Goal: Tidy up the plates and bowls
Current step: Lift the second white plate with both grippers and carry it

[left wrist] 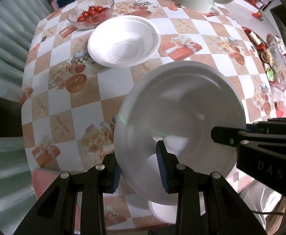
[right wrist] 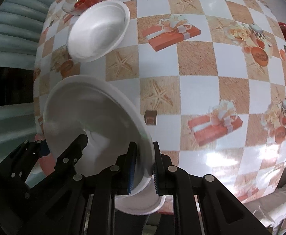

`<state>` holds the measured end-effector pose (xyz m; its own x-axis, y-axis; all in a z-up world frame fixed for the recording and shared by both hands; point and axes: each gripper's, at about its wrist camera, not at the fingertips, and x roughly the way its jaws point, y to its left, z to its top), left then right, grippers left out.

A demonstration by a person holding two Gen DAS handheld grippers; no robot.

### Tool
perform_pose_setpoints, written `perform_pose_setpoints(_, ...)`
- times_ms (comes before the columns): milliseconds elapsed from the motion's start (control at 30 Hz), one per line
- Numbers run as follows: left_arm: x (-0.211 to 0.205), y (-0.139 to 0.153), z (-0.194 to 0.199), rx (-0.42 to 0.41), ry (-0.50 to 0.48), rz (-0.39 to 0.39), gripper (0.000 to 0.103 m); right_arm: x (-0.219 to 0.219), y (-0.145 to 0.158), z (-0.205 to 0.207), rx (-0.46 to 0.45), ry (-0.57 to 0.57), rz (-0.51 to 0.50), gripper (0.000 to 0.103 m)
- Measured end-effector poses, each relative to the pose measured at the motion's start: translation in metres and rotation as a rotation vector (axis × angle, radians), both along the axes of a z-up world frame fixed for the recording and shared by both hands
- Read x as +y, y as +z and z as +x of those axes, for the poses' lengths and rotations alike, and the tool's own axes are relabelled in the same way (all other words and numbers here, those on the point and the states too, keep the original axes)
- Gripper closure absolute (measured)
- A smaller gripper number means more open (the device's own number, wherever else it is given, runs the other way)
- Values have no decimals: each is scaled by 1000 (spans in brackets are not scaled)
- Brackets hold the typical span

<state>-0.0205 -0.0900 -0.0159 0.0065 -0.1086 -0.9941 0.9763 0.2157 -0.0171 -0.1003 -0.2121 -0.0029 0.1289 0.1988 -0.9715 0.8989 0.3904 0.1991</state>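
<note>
both hand-held grippers (left wrist: 140,168) (right wrist: 144,168) clamp white plate (left wrist: 180,121) rim.

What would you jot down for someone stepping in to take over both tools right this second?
Left tool: shut on the rim of the white foam bowl, lifted off the table and tilted.
Right tool: shut on the same bowl's opposite rim.
Below the lifted bowl, another white dish sits at the near table edge.
A stack of white foam bowls rests farther back, beside the glass bowl of cherry tomatoes.
Done: some bowls already stacked, one bowl picked up.
Left: probably carry the held bowl to the stack and nest it, then deal with the dish underneath.
</note>
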Motion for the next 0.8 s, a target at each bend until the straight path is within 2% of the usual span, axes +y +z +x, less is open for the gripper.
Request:
perform_pose_setpoints(333,33,6,-24,14,-86,11,67,38,12,-23,14,-19,9,87)
perform_pose_setpoints(633,52,-3,-33,48,-128,59,67,74,5,-38,43,-35,55,85)
perform_pose_setpoints(800,53,-4,-36,57,-152,61,67,77,4,-44,53,-59,56,84)
